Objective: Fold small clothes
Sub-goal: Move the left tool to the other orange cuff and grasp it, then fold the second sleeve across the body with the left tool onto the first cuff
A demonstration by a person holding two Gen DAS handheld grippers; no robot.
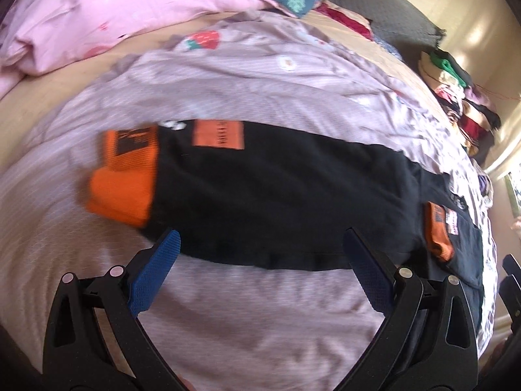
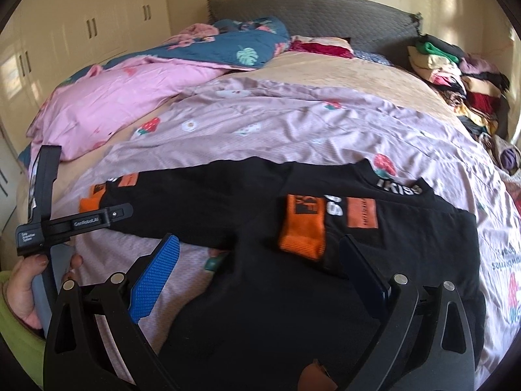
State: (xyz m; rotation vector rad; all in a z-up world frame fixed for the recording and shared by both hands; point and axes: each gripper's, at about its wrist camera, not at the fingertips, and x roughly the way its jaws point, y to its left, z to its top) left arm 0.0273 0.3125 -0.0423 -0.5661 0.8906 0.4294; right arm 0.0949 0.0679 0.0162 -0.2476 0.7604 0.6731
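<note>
A small black top with orange cuffs and orange patches (image 1: 267,195) lies on the mauve strawberry-print cover (image 1: 254,78). Its left sleeve stretches out to an orange cuff (image 1: 122,192); the right sleeve is folded over the body, cuff up (image 2: 302,228). My left gripper (image 1: 262,244) is open and empty, hovering just at the near hem of the left sleeve. My right gripper (image 2: 259,247) is open and empty above the body of the top (image 2: 293,309), near the folded cuff. The left gripper also shows in the right wrist view (image 2: 75,221), held in a hand.
A pink duvet (image 2: 110,97) and blue leaf-print quilt (image 2: 241,49) are bunched at the far left. A pile of folded clothes (image 2: 456,78) sits at the far right by the grey headboard (image 2: 312,13). Cupboards (image 2: 81,32) stand to the left.
</note>
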